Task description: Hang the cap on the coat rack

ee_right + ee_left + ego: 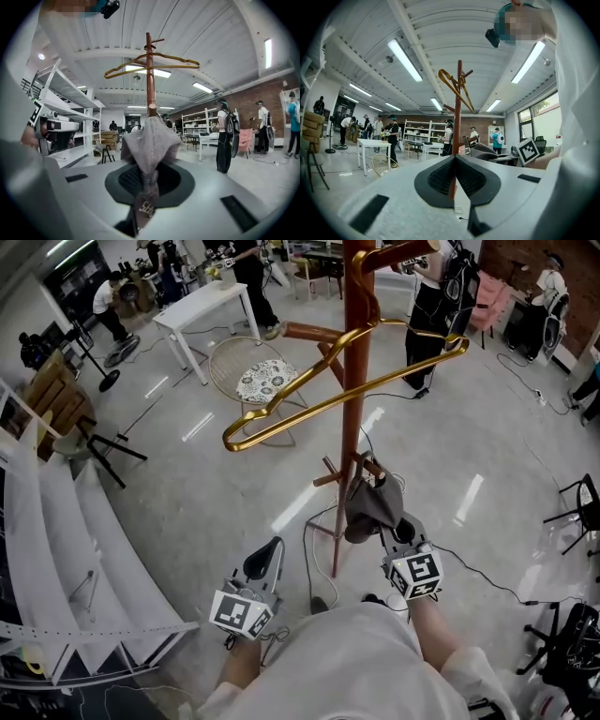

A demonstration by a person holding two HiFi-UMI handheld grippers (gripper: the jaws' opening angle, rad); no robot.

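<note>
Grey fabric cap [149, 140] — pinched by a narrow end of its cloth in the right gripper [147, 183], whose jaws are nearly together on it. It hangs beside the short lower pegs [327, 479] of the brown wooden coat rack [354, 409]. Hooked over a peg or not: cannot tell. Left gripper [455, 174] closed, empty, held low. Risk — letting go before the fabric catches a peg would likely drop the cap to the floor.
</note>
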